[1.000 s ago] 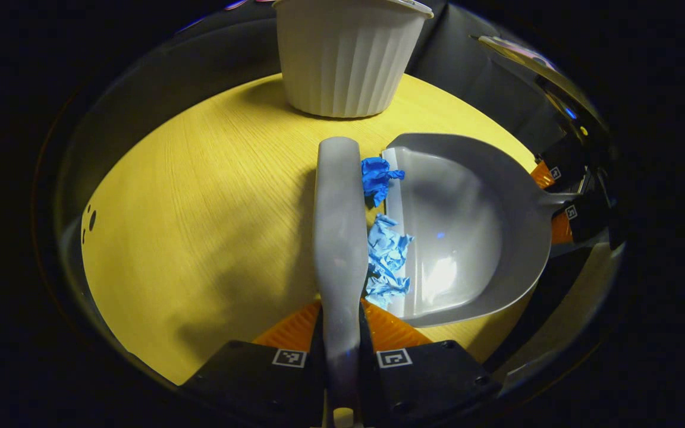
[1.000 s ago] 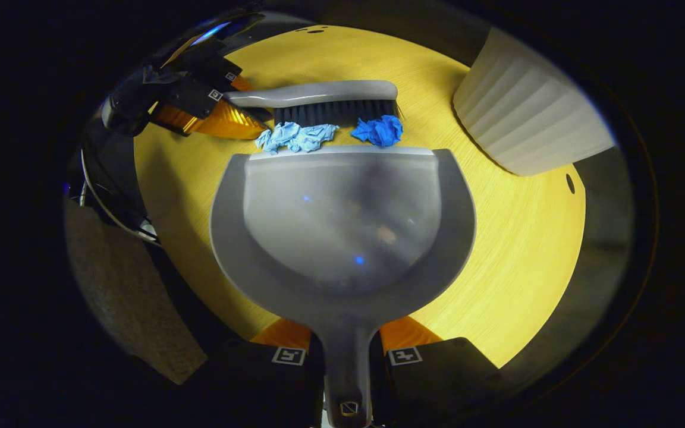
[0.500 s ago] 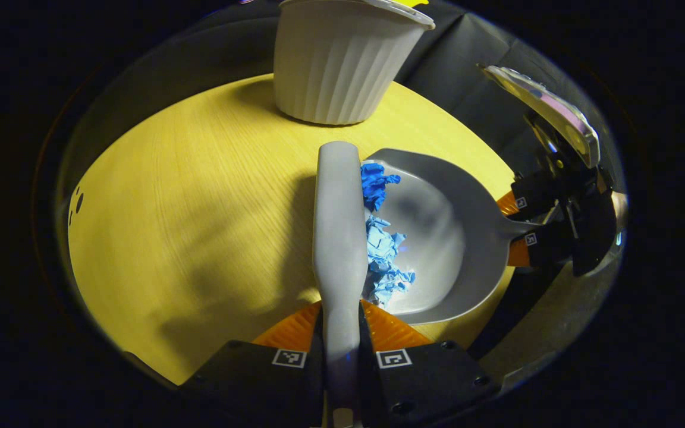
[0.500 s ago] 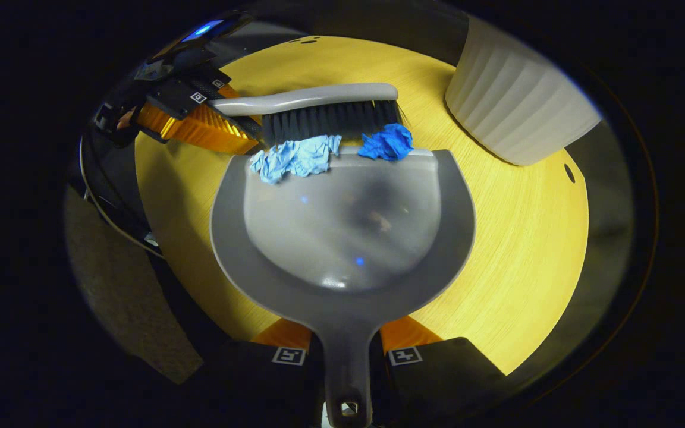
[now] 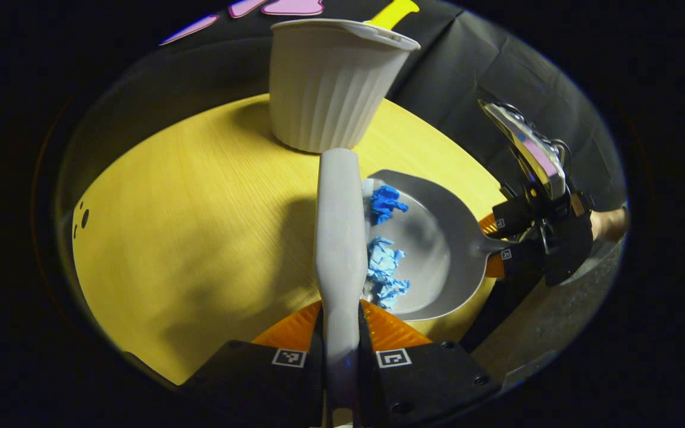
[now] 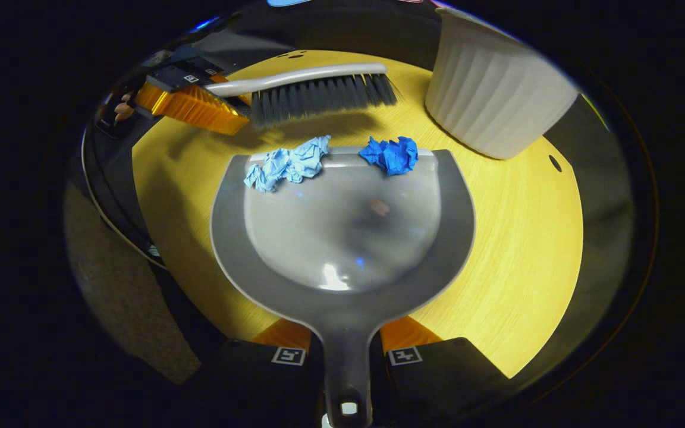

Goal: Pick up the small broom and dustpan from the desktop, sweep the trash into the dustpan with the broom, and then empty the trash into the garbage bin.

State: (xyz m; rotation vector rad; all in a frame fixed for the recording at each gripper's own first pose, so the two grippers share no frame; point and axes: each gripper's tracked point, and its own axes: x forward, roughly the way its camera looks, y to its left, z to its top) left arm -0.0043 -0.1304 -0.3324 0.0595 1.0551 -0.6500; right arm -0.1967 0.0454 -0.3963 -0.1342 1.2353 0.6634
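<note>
While lying at the front lip of the dustpan (image 6: 342, 238), both the pale blue paper wad (image 6: 286, 167) and the dark blue wad (image 6: 391, 155). Dustpan handle clamped in the right gripper (image 6: 345, 356) over the yellow table (image 6: 515, 249); broom (image 6: 319, 89) raised just beyond, handle pinched by the left gripper (image 5: 341, 356). White ribbed bin (image 6: 491, 101) near, upright on the table.

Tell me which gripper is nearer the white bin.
Left. The left gripper holds the broom, whose tip nearly reaches the white bin. The right gripper holds the dustpan handle, farther back.
</note>
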